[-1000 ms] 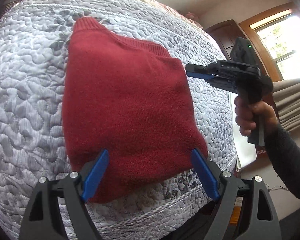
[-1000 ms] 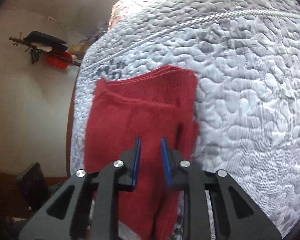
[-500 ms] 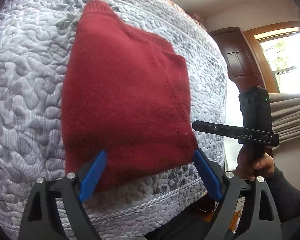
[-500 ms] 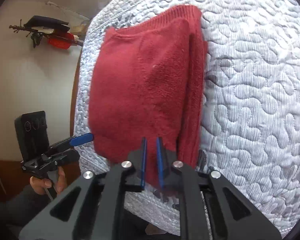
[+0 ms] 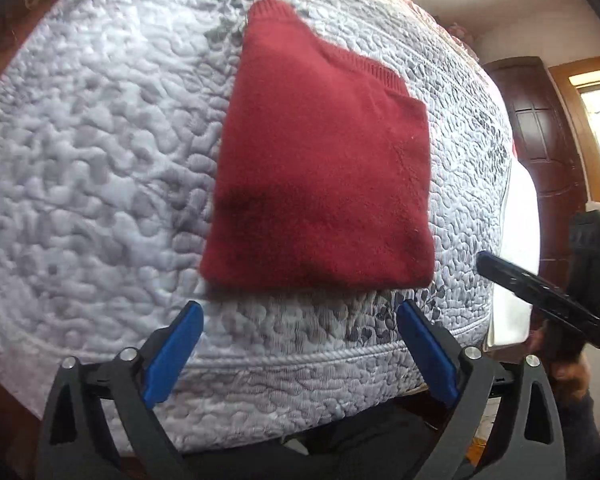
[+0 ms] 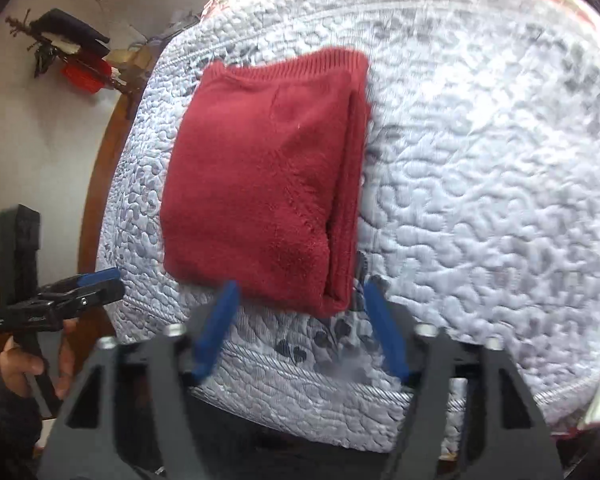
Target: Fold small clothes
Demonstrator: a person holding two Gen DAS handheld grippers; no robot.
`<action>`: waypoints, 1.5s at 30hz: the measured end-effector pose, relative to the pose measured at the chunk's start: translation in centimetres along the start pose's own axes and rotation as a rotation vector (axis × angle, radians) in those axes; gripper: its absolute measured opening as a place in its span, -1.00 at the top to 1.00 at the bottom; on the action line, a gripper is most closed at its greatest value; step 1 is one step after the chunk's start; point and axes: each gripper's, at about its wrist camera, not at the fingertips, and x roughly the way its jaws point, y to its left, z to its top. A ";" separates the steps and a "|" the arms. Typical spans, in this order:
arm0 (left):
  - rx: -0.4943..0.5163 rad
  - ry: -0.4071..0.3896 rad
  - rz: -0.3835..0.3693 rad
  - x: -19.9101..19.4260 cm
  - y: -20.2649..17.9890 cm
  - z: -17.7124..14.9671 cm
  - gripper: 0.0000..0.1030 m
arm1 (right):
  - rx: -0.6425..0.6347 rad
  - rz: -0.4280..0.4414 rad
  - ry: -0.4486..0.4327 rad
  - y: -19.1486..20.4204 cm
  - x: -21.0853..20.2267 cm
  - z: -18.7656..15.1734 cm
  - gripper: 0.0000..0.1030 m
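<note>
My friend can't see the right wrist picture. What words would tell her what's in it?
A folded red sweater lies on a grey quilted bed. The open right gripper hangs at its near edge, not touching; the left gripper is off to the side.

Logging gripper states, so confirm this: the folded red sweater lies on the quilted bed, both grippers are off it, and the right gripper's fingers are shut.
Wrong on one point: the right gripper is open, its blue fingers spread apart, as the right wrist view shows. The folded red sweater does lie on the quilted bed, and both grippers are off it.
</note>
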 end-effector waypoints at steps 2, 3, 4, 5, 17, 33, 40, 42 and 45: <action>0.037 -0.046 0.064 -4.4 -2.3 -1.4 -0.92 | -0.045 -0.114 -0.060 2.6 -5.3 -1.4 -0.92; 0.050 -0.074 0.074 -6.7 -3.6 -2.2 -0.92 | -0.060 -0.164 -0.074 3.6 -7.5 -1.9 -0.93; 0.058 -0.104 0.076 -9.0 -4.7 -2.9 -0.92 | -0.067 -0.194 -0.083 4.5 -9.5 -2.5 -0.93; 0.070 -0.136 0.091 -11.2 -5.8 -3.5 -0.92 | -0.068 -0.199 -0.086 5.3 -11.2 -3.2 -0.93; 0.148 -0.306 0.110 -23.2 -12.1 -9.1 -0.92 | -0.086 -0.250 -0.226 11.8 -22.5 -6.8 -0.93; 0.201 -0.320 0.085 -23.2 -13.4 -11.9 -0.92 | -0.105 -0.330 -0.310 13.5 -24.2 -9.9 -0.94; 0.211 -0.319 0.088 -23.1 -13.9 -12.3 -0.92 | -0.105 -0.246 -0.321 13.6 -24.1 -10.5 -0.94; 0.206 -0.321 0.093 -23.2 -13.8 -12.4 -0.92 | -0.107 -0.238 -0.318 13.6 -24.1 -10.3 -0.94; 0.199 -0.328 0.102 -23.5 -13.8 -12.3 -0.92 | -0.115 -0.239 -0.321 13.9 -24.1 -10.1 -0.94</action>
